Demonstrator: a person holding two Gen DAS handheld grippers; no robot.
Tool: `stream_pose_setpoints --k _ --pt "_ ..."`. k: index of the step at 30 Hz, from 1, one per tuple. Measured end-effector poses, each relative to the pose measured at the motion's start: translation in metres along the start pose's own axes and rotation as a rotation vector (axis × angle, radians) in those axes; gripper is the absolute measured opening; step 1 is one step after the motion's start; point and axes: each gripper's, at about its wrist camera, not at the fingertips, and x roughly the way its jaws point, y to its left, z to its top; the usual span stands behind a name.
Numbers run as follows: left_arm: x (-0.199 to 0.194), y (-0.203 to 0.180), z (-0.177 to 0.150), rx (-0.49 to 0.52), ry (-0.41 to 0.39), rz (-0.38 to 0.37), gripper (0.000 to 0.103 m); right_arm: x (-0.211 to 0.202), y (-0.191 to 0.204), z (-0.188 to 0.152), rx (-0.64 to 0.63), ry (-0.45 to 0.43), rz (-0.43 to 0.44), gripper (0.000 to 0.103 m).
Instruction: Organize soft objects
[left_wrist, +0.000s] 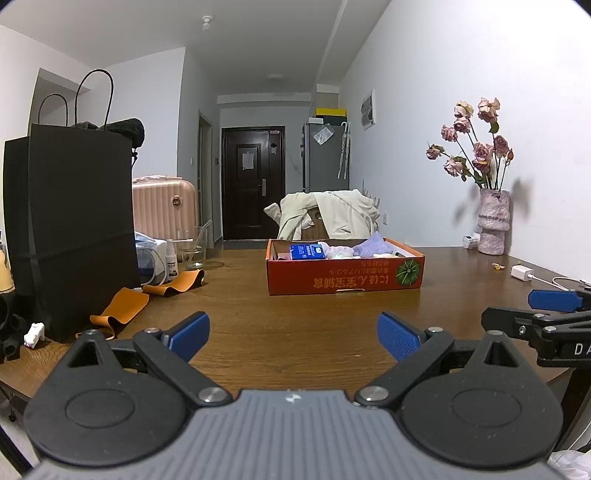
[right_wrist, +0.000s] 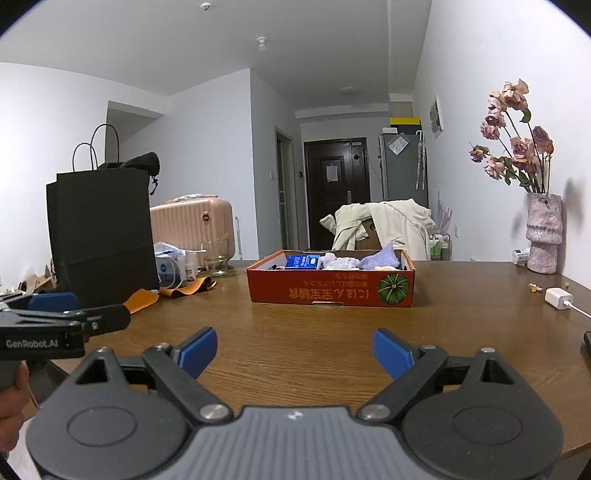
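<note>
A shallow orange cardboard box (left_wrist: 345, 282) stands on the wooden table (left_wrist: 295, 317), also in the right wrist view (right_wrist: 332, 291). It holds soft things: a purple cloth (left_wrist: 373, 245), pale pink and white pieces (left_wrist: 341, 253) and a blue tissue pack (left_wrist: 307, 252). My left gripper (left_wrist: 293, 336) is open and empty above the near table edge, well short of the box. My right gripper (right_wrist: 295, 352) is open and empty, beside the left one. Each gripper shows at the edge of the other's view.
A tall black paper bag (left_wrist: 74, 229) stands at the left with orange straps (left_wrist: 122, 312) lying beside it. A glass jar (left_wrist: 192, 254) and small bottle (left_wrist: 171, 264) stand behind. A vase of dried roses (left_wrist: 493, 225) and a white charger (left_wrist: 521, 273) are at the right.
</note>
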Motion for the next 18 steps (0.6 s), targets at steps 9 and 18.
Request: stream_pose_setpoints --k 9,18 --pt "-0.0004 -0.0006 -0.0003 0.001 -0.004 -0.002 0.103 -0.0012 0.0009 -0.001 -0.002 -0.01 0.004 0.092" --pt "-0.005 -0.0038 -0.0008 0.016 -0.022 -0.002 0.103 -0.0014 0.0021 -0.0014 -0.002 -0.014 0.0 0.093"
